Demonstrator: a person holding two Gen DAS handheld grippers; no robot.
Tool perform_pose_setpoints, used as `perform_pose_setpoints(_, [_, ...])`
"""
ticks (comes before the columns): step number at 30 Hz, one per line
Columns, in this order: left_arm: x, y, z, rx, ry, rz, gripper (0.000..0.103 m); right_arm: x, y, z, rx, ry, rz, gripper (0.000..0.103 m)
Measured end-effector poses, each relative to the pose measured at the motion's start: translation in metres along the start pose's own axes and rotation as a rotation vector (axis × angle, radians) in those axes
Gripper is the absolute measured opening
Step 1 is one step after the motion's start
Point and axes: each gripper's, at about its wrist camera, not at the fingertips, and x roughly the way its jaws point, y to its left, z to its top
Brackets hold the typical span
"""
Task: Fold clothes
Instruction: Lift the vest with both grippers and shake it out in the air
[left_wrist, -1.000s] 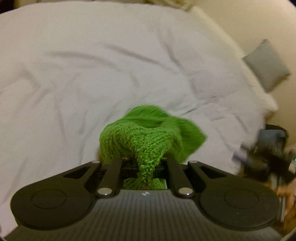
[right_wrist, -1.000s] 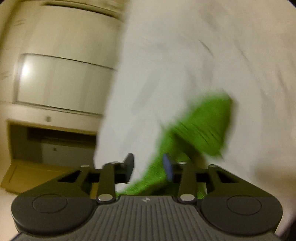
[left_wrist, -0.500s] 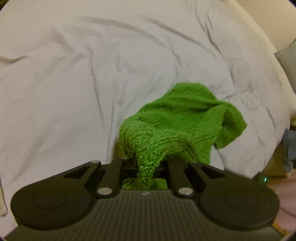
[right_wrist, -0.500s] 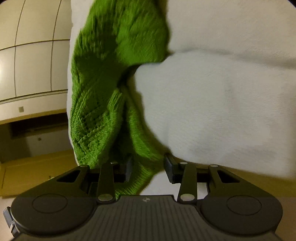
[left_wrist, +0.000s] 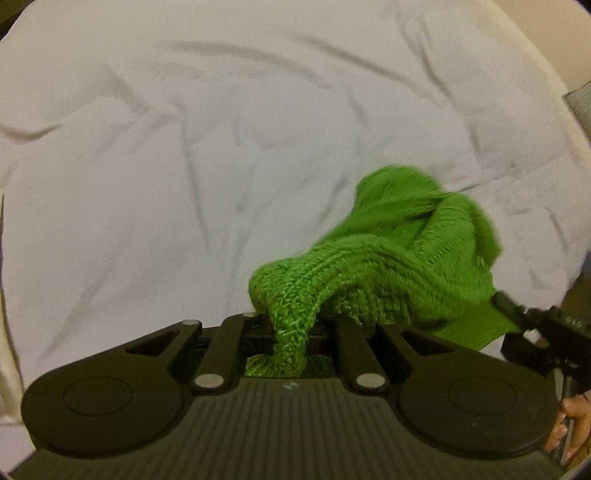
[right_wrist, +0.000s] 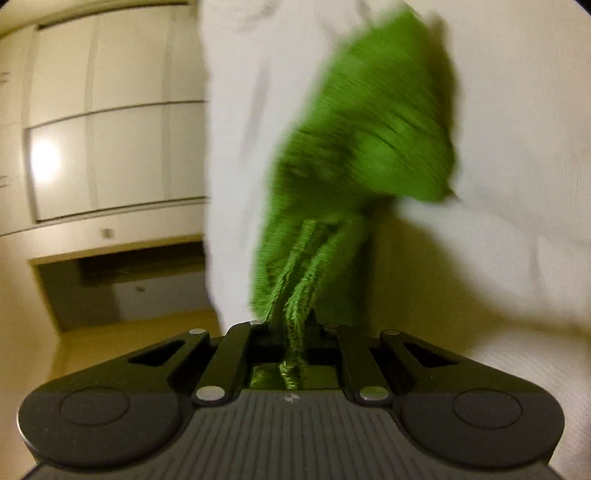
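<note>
Grippers over rumpled white bedding, seemingly pale cabinets beyond.

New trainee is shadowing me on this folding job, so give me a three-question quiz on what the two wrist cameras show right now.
1. True or false: the left gripper is shut on the green knit garment.
2. What lies under the garment? A) a wooden table B) a white bedsheet C) a carpet
3. Fill in: in the left wrist view, the right gripper grips the garment at the picture's ____ edge.

Key
1. True; knit is pinched between its fingers.
2. B.
3. Right; its own view shows the right gripper shut on bunched knit too, though that picture is blurred.
</note>
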Motion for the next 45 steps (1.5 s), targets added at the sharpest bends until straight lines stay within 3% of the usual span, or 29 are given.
perform_pose_setpoints(3, [-0.030, -0.023, -0.002, -0.060, -0.070, -0.069, 0.006, -0.039, 0.038, 0.026, -0.057, -0.025, 0.065, 0.009])
perform_pose_setpoints(6, [-0.067, -0.042, -0.010, -0.147, -0.167, -0.145, 0.006, -0.093, 0.092, 0.041, -0.189, -0.038, 0.105, 0.009])
perform_pose_setpoints(8, [-0.093, -0.054, -0.020, -0.198, -0.235, -0.182, 0.006, -0.106, 0.134, 0.054, -0.290, -0.039, 0.157, 0.009])
perform_pose_setpoints(12, [-0.141, -0.074, -0.042, -0.281, -0.362, -0.230, 0.006, -0.153, 0.217, 0.068, -0.481, 0.014, 0.245, 0.009])
perform_pose_setpoints(16, [-0.177, -0.092, -0.039, -0.252, -0.449, -0.279, 0.006, -0.207, 0.268, 0.067, -0.596, 0.049, 0.297, 0.009])
perform_pose_setpoints(21, [-0.221, -0.113, -0.035, -0.211, -0.556, -0.339, 0.006, -0.255, 0.310, 0.067, -0.626, -0.023, 0.410, 0.009])
perform_pose_setpoints(27, [-0.262, -0.119, 0.000, -0.130, -0.684, -0.431, 0.006, -0.218, 0.373, 0.066, -0.695, -0.164, 0.513, 0.009])
perform_pose_setpoints(34, [-0.248, -0.112, 0.072, -0.115, -0.721, -0.353, 0.006, -0.135, 0.414, 0.107, -0.663, -0.216, 0.469, 0.009])
perform_pose_setpoints(37, [-0.250, -0.117, 0.095, -0.121, -0.758, -0.342, 0.006, -0.135, 0.409, 0.119, -0.676, -0.196, 0.467, 0.009])
perform_pose_setpoints(41, [-0.263, -0.135, 0.095, -0.086, -0.839, -0.348, 0.006, -0.135, 0.402, 0.135, -0.693, -0.169, 0.465, 0.009])
perform_pose_setpoints(45, [-0.237, -0.152, 0.058, -0.123, -0.798, -0.341, 0.007, -0.135, 0.395, 0.151, -0.710, -0.143, 0.462, 0.009])
